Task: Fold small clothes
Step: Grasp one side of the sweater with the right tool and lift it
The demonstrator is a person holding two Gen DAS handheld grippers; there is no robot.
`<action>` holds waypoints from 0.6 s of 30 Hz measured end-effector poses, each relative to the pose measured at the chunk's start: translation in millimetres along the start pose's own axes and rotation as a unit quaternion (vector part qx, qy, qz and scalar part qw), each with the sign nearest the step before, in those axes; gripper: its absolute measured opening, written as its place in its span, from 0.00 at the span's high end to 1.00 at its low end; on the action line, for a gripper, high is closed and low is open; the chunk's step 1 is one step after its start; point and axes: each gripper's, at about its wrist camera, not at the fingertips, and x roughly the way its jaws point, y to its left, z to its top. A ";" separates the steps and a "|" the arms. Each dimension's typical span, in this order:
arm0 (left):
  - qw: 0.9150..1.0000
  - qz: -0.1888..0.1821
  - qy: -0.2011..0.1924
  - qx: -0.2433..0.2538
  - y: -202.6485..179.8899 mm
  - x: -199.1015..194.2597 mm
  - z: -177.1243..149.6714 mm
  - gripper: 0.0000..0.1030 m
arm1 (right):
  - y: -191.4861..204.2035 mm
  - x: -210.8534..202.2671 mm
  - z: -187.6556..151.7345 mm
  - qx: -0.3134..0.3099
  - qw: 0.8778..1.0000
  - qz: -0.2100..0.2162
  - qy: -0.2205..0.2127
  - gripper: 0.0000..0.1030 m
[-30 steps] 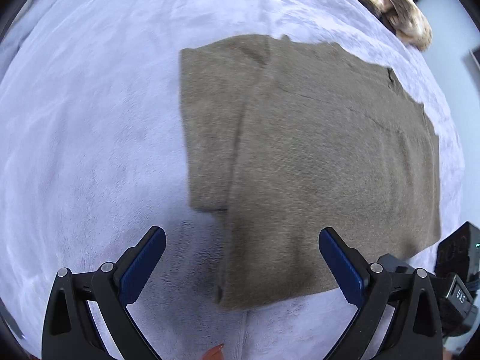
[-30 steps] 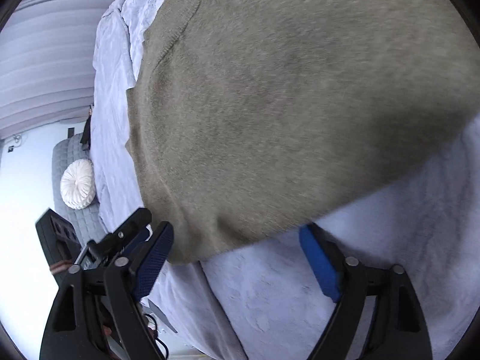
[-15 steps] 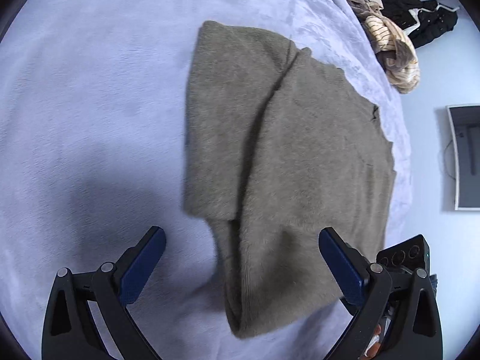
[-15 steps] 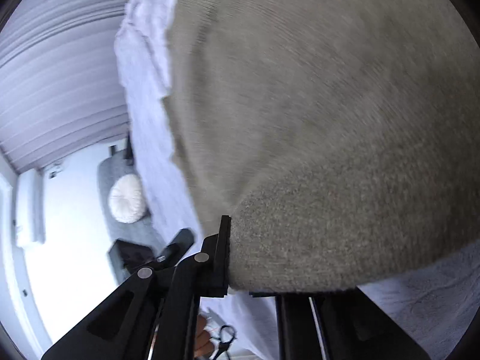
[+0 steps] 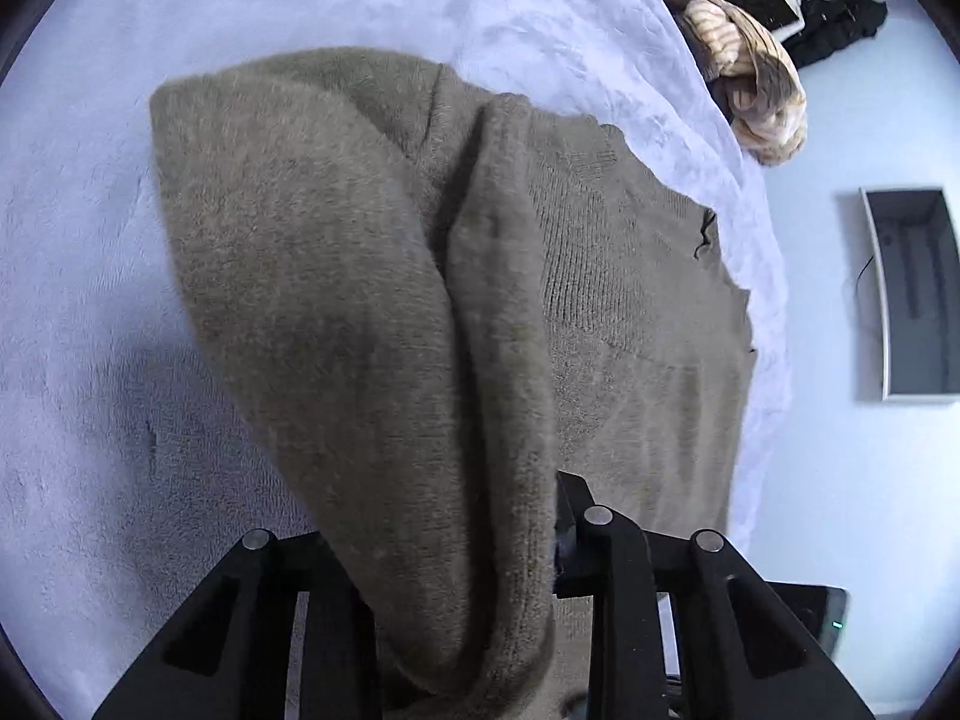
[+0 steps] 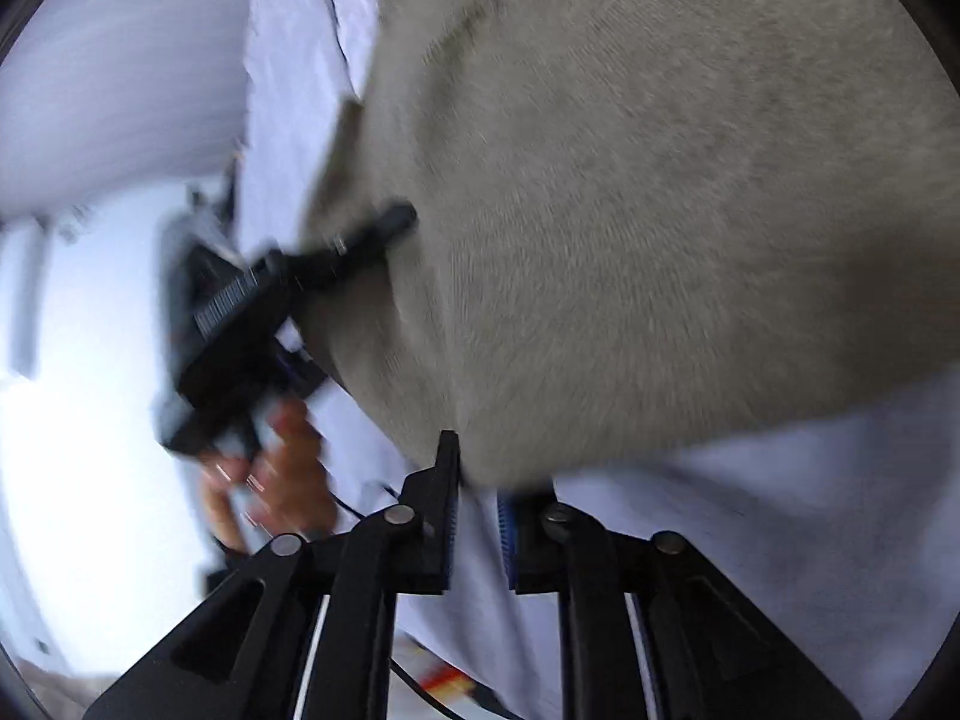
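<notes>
We see one olive-brown knitted sweater (image 5: 372,312) spread across the middle of a pale lilac bedcover (image 5: 78,396), partly folded on itself, its near hem bunched up toward the bottom of the left wrist view. Our left gripper (image 5: 444,564) is closing, and a thick roll of that hem sits between its jaws with the fabric pressed against them, so we read it as a grip on one corner. Our right gripper (image 6: 477,492) is opening a little from a tight pinch; the other corner of the hem reaches just to its jaw tips, and whether the pads truly press it we cannot tell through the blur. Two grippers at two corners suits lifting the hem evenly for the next fold, in our judgement. At the upper right lie one striped heap of clothes (image 5: 744,72) and one black garment (image 5: 822,0).
</notes>
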 end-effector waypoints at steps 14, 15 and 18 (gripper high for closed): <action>0.990 0.069 -0.052 0.112 -65.8 -19.6 -4.0 0.75 | -11.9 -22.8 82.5 -0.088 0.972 -0.188 -0.112 0.87; 0.986 0.058 -0.065 0.142 -84.1 -27.1 -6.2 0.75 | -10.9 -24.2 81.8 -0.090 0.972 -0.184 -0.117 0.88; 0.969 0.039 -0.079 0.229 -142.7 -30.9 -10.4 0.75 | -17.7 -45.6 73.3 -0.074 0.980 -0.141 -0.122 0.87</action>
